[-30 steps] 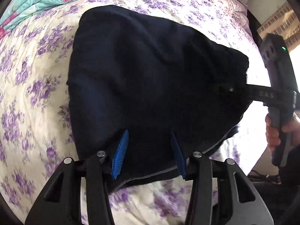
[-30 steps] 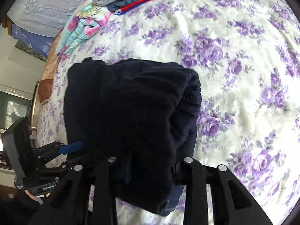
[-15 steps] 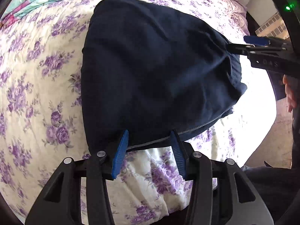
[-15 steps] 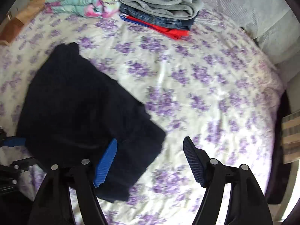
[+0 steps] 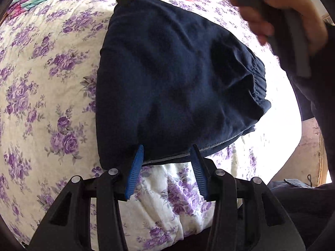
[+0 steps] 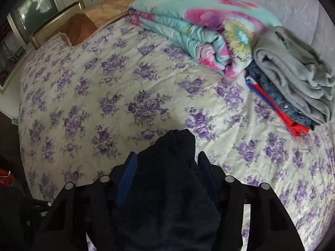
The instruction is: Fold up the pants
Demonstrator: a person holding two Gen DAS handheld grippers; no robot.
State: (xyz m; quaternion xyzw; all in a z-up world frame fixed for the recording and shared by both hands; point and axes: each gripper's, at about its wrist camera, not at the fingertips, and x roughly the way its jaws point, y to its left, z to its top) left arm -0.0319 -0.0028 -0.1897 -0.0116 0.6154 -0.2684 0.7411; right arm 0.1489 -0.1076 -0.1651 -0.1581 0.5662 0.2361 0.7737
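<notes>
Your navy pants [image 5: 178,79] lie folded on the floral bedspread [image 5: 41,83], waistband at 3 o'clock. Your left gripper [image 5: 167,156] sits at the hem at 6 o'clock, jaws apart, fabric edge between the tips, not pinched. Your right gripper [image 6: 165,161] has dark cloth bunched between its jaws; whether it is clamped, cannot tell. Clothes stack [image 6: 293,79] at 2 o'clock, beside the rolled quilt [image 6: 199,31].

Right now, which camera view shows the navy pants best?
The left wrist view: the navy pants spread across the floral bedspread, gathered waistband visible. The right wrist view shows only a dark bunch of them between the right claw fingers.
</notes>
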